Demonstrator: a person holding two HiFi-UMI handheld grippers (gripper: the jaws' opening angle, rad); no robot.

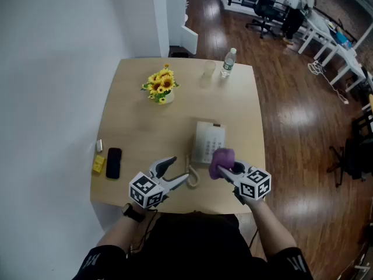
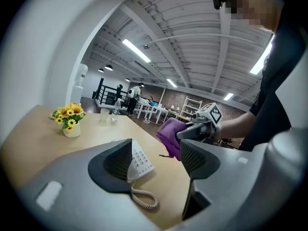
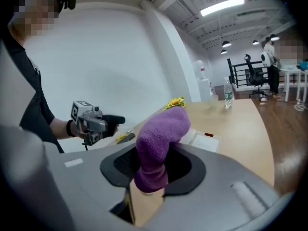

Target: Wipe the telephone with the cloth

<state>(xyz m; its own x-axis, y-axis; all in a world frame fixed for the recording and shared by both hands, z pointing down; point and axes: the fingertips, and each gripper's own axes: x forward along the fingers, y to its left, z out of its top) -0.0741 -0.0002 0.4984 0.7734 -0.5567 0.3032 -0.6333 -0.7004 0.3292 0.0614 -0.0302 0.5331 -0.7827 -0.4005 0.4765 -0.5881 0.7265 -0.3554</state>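
My right gripper point(image 1: 226, 172) jaws pinch the fuzzy purple cloth point(image 1: 221, 159) beside the boxy white telephone point(image 1: 207, 142); my left gripper point(image 1: 179, 169) jaws are spread apart.

- cloth point(image 1: 221, 159): plain purple
- telephone point(image 1: 208, 143): white, pale grey keys; coiled cord point(image 1: 192, 177) cream
- table point(image 1: 134, 127): light tan wood
- flowers point(image 1: 161, 84), toward far left corner: yellow, green leaves, white pot
- near left edge: black mobile point(image 1: 113, 163), yellow block point(image 1: 98, 164)
- left gripper point(image 1: 180, 168), right gripper point(image 1: 226, 169): grey; cubes with black-and-white square markers
- floor point(image 1: 291, 115): dark red-brown boards
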